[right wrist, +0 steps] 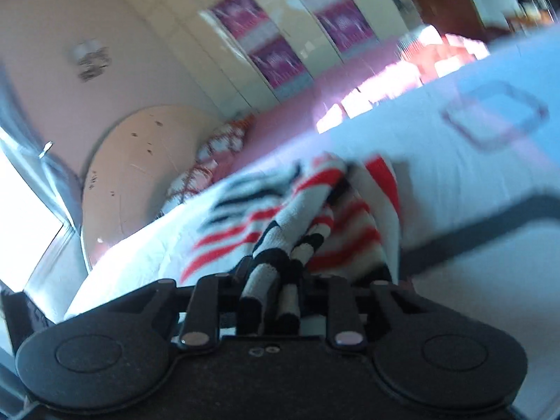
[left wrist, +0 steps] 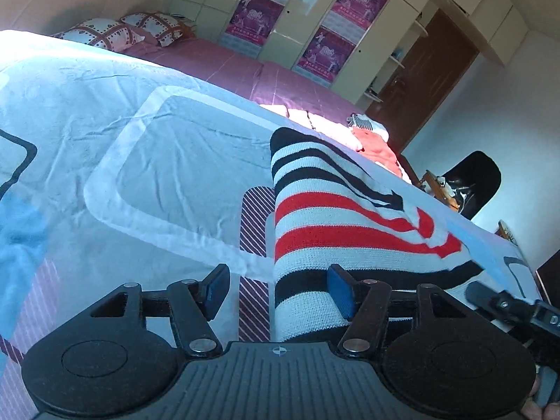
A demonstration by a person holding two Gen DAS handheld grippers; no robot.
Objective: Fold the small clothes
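Two views inspected. Left wrist: left gripper (left wrist: 276, 288) angled down over the bed (left wrist: 105, 112), jaws apart and empty; striped knit garment (left wrist: 336, 210) lies on the bedspread, long axis running away from the camera. Posters' (left wrist: 360, 0) writing unreadable. Right wrist, blurred: right gripper (right wrist: 269, 280) clamps the garment's bunched edge.

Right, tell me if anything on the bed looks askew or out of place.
The striped sweater is bunched and twisted where the right hand-held gripper pinches it, not flat on the bedsheet. The rest of it lies smooth.
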